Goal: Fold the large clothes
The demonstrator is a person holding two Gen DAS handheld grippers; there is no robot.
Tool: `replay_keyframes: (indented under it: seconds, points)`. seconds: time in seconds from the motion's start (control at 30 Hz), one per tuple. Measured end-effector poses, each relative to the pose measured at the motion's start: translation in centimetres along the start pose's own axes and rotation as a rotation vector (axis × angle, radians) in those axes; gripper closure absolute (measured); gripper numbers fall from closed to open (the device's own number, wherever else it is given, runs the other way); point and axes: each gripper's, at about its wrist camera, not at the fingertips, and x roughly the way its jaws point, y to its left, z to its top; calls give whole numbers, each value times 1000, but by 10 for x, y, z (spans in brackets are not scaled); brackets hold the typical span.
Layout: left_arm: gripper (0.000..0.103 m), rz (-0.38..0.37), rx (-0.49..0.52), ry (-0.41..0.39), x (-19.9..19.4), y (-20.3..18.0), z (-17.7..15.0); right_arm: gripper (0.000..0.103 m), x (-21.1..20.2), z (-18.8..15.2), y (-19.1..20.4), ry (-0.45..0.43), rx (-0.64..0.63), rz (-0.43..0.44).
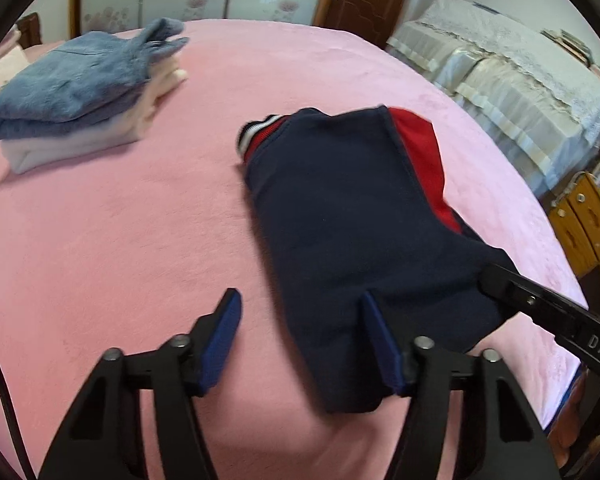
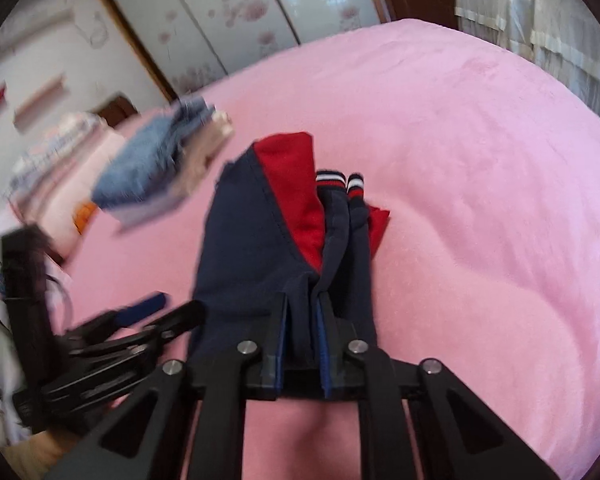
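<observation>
Folded navy-blue jacket (image 1: 340, 208) with a red lining panel (image 1: 418, 148) along one edge and cuffs (image 2: 332, 178) ribbed in navy, white and red stripes. It lies on a plain pink plush bedspread (image 1: 120, 220). Beyond the jacket, a stack of folded clothes (image 1: 80, 92): dusty blue fleece on top, pale cream and lilac-white layers beneath. Black gripper frames carry royal-blue finger pads (image 1: 220, 344). Behind the bedspread, frosted wardrobe doors (image 2: 220, 28) bear a pink blossom pattern in brown wooden frames.

Open left claw (image 1: 300, 312) over navy garment (image 1: 340, 220) on pink bed (image 1: 120, 220)
</observation>
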Motion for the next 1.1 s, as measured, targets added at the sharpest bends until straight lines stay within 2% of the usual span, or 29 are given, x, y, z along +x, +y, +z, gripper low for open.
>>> replay_keyframes:
  seconds: [0.07, 0.1, 0.17, 0.27, 0.33, 0.4, 0.5, 0.6, 0.8, 0.87, 0.9, 0.93, 0.97, 1.03, 1.1]
  points:
    - [49, -19, 23, 16, 8, -8, -3, 92, 6, -12, -22, 21, 62, -22]
    - [49, -22, 38, 30, 14, -12, -5, 92, 20, -24, -39, 77, 114, -34]
    - [50, -26, 54, 48, 22, -18, -11, 91, 34, -36, -54, 118, 168, -23]
    - [50, -7, 63, 32, 24, -21, -15, 85, 26, -37, -55, 83, 170, -9]
    - [50, -14, 52, 33, 21, -18, -13, 64, 17, -31, -51, 71, 159, -37]
    - [50, -31, 29, 50, 15, -14, -10, 57, 8, -23, -47, 53, 141, -54]
    - [50, -48, 19, 50, 3, -12, -2, 57, -8, -4, -40, -2, 101, -39]
    - [50, -59, 23, 18, -5, -12, 12, 57, -6, 19, -38, -26, 76, -22]
    - [50, -47, 16, -5, 10, -11, 54, 57, 28, 64, -27, -59, 31, -3]
    - [50, -48, 5, 1, 22, -11, 69, 58, 42, 73, -29, -49, 34, 0]
    - [50, -45, 1, 0, 27, -11, 76, 68, 51, 77, -31, -40, 33, -4]
    - [52, -44, 0, -3, 31, -11, 81, 95, 57, 80, -31, -28, 27, -12]
    - [54, -40, 0, -5, 36, -11, 86, 99, 66, 83, -34, -3, 29, -25]
    - [56, -22, 8, 5, 48, -13, 94, 99, 80, 83, -44, 25, 58, -57]
    - [57, 13, 24, 51, 68, -15, 95, 99, 99, 76, -58, 77, 100, -82]
